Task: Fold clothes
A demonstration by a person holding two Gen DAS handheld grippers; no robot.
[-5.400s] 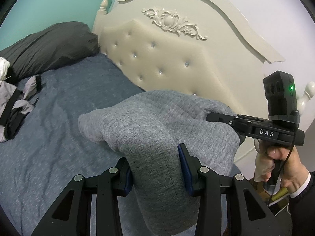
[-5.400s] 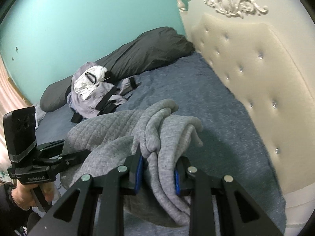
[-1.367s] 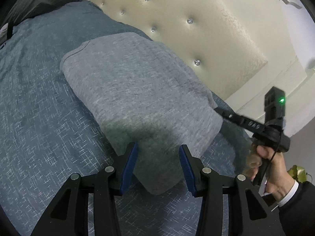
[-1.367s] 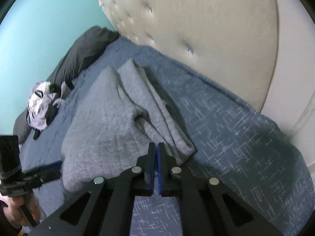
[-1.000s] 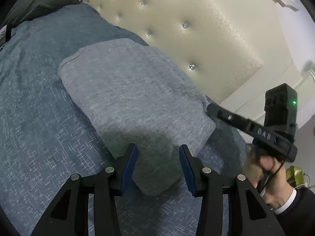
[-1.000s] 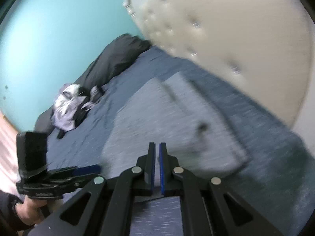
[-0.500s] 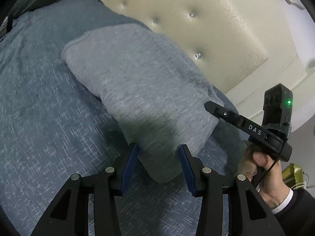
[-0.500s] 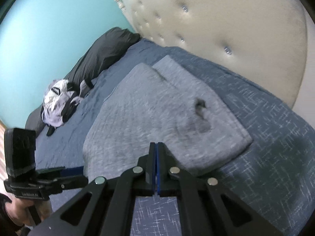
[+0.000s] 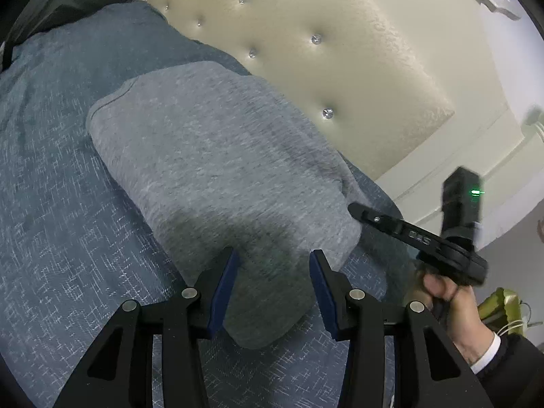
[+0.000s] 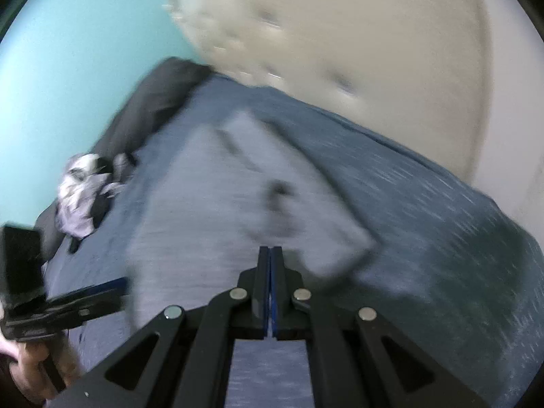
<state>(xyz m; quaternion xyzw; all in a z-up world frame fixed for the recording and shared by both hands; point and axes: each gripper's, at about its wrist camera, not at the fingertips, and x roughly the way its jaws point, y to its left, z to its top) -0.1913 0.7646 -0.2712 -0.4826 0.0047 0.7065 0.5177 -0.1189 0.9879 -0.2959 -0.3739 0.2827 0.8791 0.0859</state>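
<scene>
The gray sweater (image 9: pixel 210 156) lies folded on the blue bed (image 9: pixel 57 224), just in front of both sets of jaws and close to the cream headboard (image 9: pixel 306 51). The left gripper (image 9: pixel 272 272) has its jaws partly open, with the near end of the sweater lying between them. The blue pads do not look like they are squeezing the cloth. The right gripper (image 10: pixel 270 255) has its jaws shut tight with nothing between them, and its tip is near the right corner of the sweater.

The fold looks almost done. A good way to finish is to press the bundle flat with the closed jaws, slowly, and tuck in any corner that sticks out. The left jaws should slide back off the cloth without dragging it, or the fold could come undone.

The right wrist picture is very blurry, so the dark spot on top of the sweater cannot be made out. The layers under the fold are hidden. A pile of other clothes (image 10: pixel 81 197) sits far off to the left, beside a dark pillow (image 10: pixel 153 102).
</scene>
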